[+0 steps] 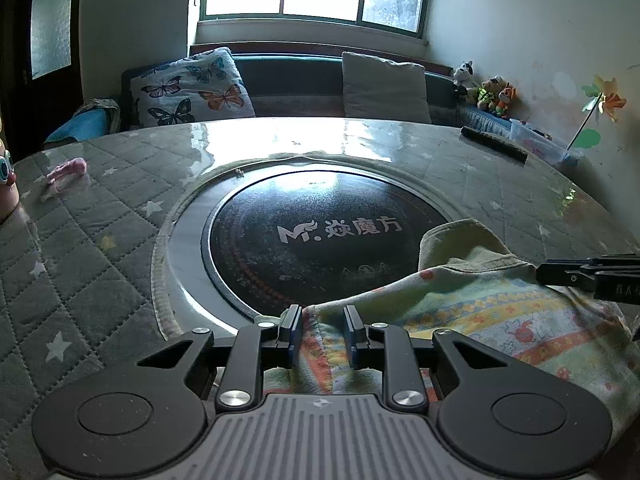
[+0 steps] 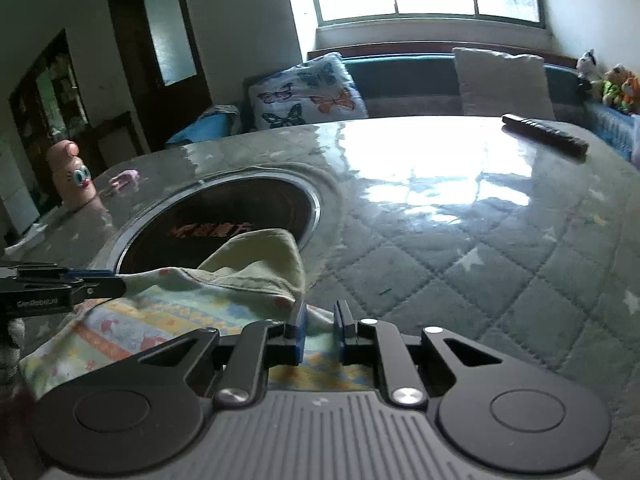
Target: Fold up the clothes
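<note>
Two hand-held grippers work one small patterned garment (image 1: pixel 500 320) that lies on the near part of a round table (image 1: pixel 100 240), its far edge lapping over the dark circular hotplate (image 1: pixel 320 240) set into the table's middle. The cloth is pale yellow-green with bands of orange and blue print; a plain ribbed portion (image 2: pixel 260 264) stands up in a soft peak at its far side, so the piece is rumpled rather than spread flat. The left gripper (image 1: pixel 322 332) sits low at the garment's left edge, jaws parted by a moderate gap with a hem of the fabric lying between them; the fingers (image 1: pixel 290 332) do not appear to press it. The right gripper (image 2: pixel 320 330) sits at the garment's right edge, jaws likewise parted, cloth showing beneath and between them but not visibly pinched. Each tool appears in the other's view at the side, level with the raised fabric. Judged from this, the step in hand is the taking of two opposite edges before a fold or a flattening pull; no neat fold is yet evident. The next move would call for both jaws to close on a single layer of hem, then a matched lift so the peak is drawn out rather than bunched. Elsewhere on the table lie a dark remote (image 2: pixel 544 134), a small pink object (image 1: pixel 66 174) and a finger-shaped toy (image 2: pixel 72 176), all well apart from the work.
</note>
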The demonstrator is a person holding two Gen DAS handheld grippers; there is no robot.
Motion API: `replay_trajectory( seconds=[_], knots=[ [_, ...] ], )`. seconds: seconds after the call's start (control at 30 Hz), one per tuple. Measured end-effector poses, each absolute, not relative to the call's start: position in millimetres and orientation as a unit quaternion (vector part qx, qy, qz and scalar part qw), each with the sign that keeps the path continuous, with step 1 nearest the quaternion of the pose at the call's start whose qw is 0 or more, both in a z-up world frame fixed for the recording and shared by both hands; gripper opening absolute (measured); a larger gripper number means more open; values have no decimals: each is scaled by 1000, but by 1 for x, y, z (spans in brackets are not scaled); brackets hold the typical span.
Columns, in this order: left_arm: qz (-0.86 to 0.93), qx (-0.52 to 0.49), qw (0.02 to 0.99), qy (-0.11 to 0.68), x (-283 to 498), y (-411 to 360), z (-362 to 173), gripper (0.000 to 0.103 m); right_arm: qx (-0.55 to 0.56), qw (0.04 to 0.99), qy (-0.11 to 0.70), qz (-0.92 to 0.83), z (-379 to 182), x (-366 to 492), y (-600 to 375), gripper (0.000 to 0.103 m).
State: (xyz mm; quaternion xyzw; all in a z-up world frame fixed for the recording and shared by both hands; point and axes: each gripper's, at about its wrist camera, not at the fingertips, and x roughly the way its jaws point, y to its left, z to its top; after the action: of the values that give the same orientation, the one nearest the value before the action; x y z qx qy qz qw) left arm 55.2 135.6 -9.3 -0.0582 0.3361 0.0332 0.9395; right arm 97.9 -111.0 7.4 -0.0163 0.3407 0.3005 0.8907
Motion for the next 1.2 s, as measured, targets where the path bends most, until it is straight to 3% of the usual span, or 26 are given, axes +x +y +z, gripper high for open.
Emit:
replay_trajectory(
  seconds=[0.2,0.37,0.43,0.63,0.73,0.83,1.03,1.2],
  knots=[
    [34,-54,940,335,54,133,-8,25,-26,889,329,316,18,92,-104,17],
    [38,-48,942,330,47,131,-3,44,-45,885,330,324,16,88,-94,23],
    [40,-46,943,326,42,130,0,46,-51,885,328,326,16,84,-92,32],
    [39,-44,946,318,27,125,6,58,-77,881,306,352,23,57,-85,44],
    [38,-38,948,315,17,119,6,72,-88,878,299,362,22,41,-83,53],
    [37,-29,949,313,5,114,6,74,-99,875,293,372,21,26,-81,61],
    [43,-12,950,309,-20,107,3,84,-119,869,278,391,19,-6,-79,67],
    [49,0,951,306,-42,103,1,85,-136,867,264,399,15,-28,-79,68]
  ],
)
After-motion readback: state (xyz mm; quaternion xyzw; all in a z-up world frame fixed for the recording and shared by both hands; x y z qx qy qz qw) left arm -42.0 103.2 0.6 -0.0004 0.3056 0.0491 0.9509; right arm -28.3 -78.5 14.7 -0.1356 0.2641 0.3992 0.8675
